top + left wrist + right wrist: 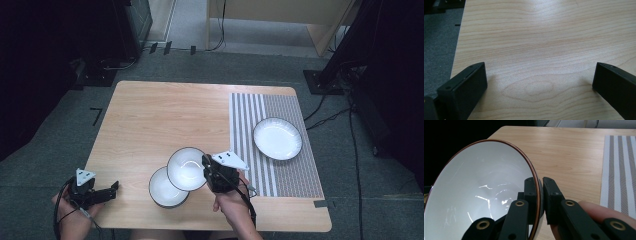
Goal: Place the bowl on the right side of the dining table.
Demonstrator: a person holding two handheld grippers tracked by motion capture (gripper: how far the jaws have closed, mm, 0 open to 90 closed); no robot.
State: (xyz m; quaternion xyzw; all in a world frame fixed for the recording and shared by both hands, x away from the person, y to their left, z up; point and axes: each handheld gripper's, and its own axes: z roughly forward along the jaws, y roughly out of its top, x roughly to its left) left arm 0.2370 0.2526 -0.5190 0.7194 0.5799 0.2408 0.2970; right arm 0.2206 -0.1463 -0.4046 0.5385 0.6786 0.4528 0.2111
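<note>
Both grippers matte black: left gripper (113,188) and right gripper (204,162) each topped by grey three-cornered plate, trailing black cable toward 6 o'clock. Brass-coloured rivets on right linkage. Forearms unsleeved.

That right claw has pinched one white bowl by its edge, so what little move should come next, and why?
Probably carry the lifted bowl right, toward the striped mat. The right gripper is shut on its rim, and it hangs tilted, overlapping the second bowl on the table. A plate already sits on the mat, with bare mat nearer the person.
</note>
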